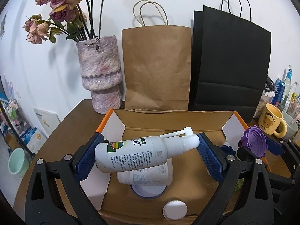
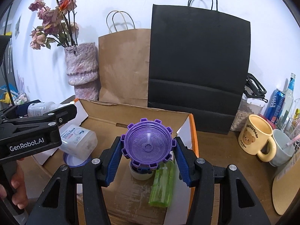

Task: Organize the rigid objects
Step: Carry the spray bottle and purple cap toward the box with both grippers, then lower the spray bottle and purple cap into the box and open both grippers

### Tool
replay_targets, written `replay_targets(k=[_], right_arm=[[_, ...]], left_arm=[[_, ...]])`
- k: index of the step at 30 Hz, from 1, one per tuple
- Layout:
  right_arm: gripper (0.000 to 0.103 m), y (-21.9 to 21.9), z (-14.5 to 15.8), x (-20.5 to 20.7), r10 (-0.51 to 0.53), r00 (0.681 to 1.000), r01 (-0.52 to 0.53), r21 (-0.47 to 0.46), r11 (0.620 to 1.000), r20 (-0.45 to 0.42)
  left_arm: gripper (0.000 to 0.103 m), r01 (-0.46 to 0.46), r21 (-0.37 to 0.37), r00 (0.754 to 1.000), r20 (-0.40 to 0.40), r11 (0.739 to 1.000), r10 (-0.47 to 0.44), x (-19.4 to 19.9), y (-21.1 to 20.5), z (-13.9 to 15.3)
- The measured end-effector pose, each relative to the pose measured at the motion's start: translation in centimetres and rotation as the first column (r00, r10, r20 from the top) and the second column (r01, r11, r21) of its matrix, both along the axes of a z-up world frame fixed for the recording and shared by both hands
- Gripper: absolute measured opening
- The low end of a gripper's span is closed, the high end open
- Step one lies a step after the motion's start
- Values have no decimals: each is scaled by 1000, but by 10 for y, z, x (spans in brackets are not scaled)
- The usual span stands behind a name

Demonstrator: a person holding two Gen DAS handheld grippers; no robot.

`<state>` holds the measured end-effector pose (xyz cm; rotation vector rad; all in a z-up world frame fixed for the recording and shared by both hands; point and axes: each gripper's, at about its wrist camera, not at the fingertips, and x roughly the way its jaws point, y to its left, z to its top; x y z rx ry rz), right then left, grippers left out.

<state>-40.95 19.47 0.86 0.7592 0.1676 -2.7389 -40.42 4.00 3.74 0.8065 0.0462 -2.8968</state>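
My left gripper (image 1: 148, 154) is shut on a white spray bottle (image 1: 142, 151), held lengthwise above the open cardboard box (image 1: 168, 118). Under it lie a clear plastic container (image 1: 150, 176), a blue-rimmed lid (image 1: 148, 191) and a white cap (image 1: 175, 209). My right gripper (image 2: 148, 157) is shut on a purple toothed lid (image 2: 148, 144), held over the box's right part. Below it lie a green bottle (image 2: 163, 183) and a white cap (image 2: 139, 174). The left gripper also shows in the right wrist view (image 2: 37, 120), and the purple lid in the left wrist view (image 1: 256, 143).
A pink vase with dried flowers (image 1: 100, 76), a brown paper bag (image 1: 157, 65) and a black paper bag (image 1: 230, 65) stand behind the box. A yellow bear mug (image 2: 256, 136), a grey cup (image 2: 283, 150), a can and bottles stand right. A round board (image 2: 286, 185) lies at the right edge.
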Motion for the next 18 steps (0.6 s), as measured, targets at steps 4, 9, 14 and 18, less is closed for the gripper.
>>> replay_targets(k=[4, 9, 14, 18], right_arm=[[59, -2, -2, -7, 6, 1000, -6, 7, 1000, 9], [59, -5, -10, -15, 7, 1000, -8, 29, 1000, 27], [59, -5, -19, -19, 6, 999, -8, 44, 999, 53], [75, -2, -22, -20, -6, 998, 2, 54, 999, 70]], left_arm=[[97, 5, -9, 1000, 7, 1000, -5, -8, -1, -3], [97, 14, -26, 1000, 13, 1000, -14, -16, -1, -8], [97, 19, -28, 999, 30, 999, -18, -19, -3, -13], [103, 16, -4, 1000, 24, 1000, -16, -18, -8, -12]])
